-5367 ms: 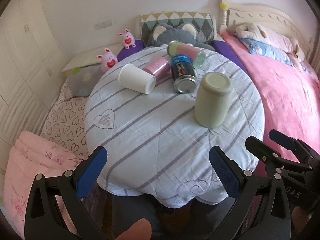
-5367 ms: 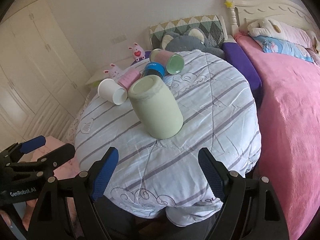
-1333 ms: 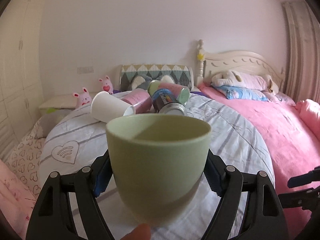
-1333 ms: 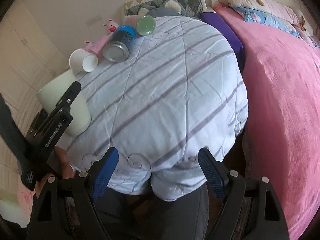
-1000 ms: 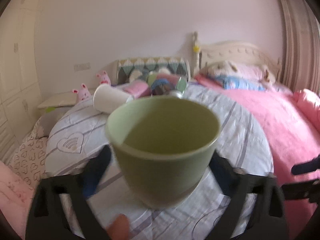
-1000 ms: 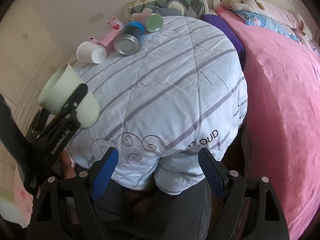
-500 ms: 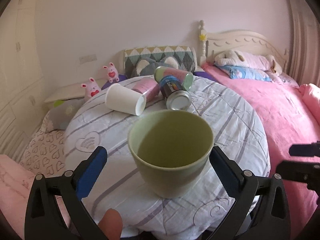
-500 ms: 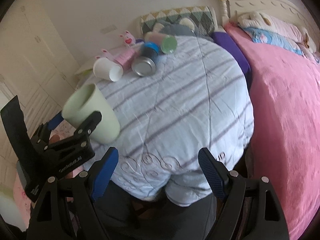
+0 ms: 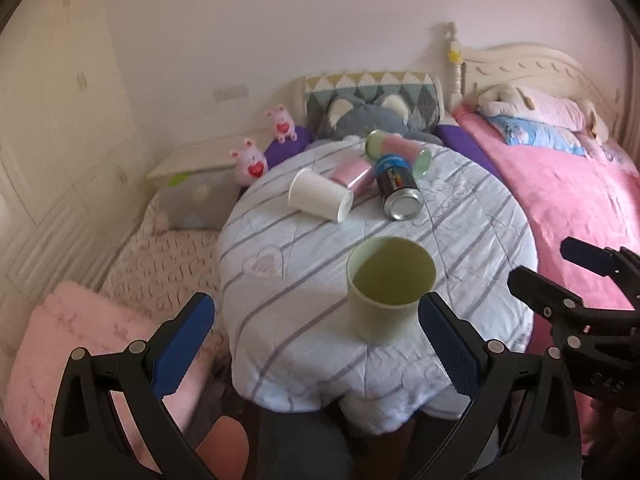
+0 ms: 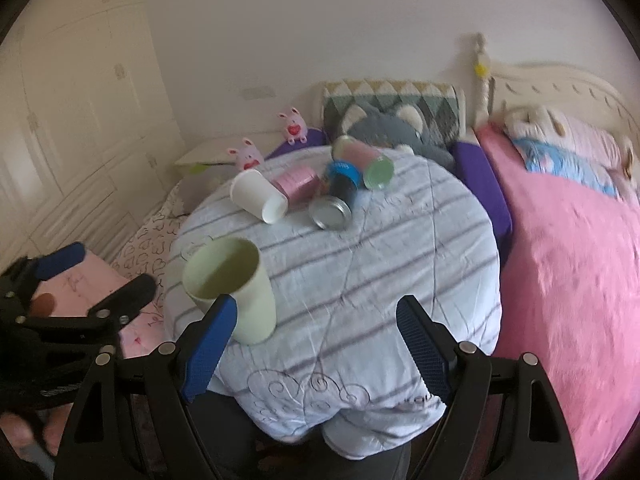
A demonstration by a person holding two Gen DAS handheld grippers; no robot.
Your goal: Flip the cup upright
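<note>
Green cup [image 9: 390,288]: upright on quilted table [image 9: 480,216], mouth up. Left gripper [image 9: 316,340]: wide, empty. Right gripper [image 10: 316,344]: wide, empty. Risk: soft quilt, stray finger knock tips cup.

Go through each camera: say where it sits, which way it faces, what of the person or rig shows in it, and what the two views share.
Left wrist: on the left gripper, facing across the round table at the upright green cup; its open blue-padded fingers and the right gripper show.
Right wrist: on the right gripper, facing the same table from further right; its open fingers, the left gripper and a hand show.
Shared: green cup, white cup, can, bed.
</note>
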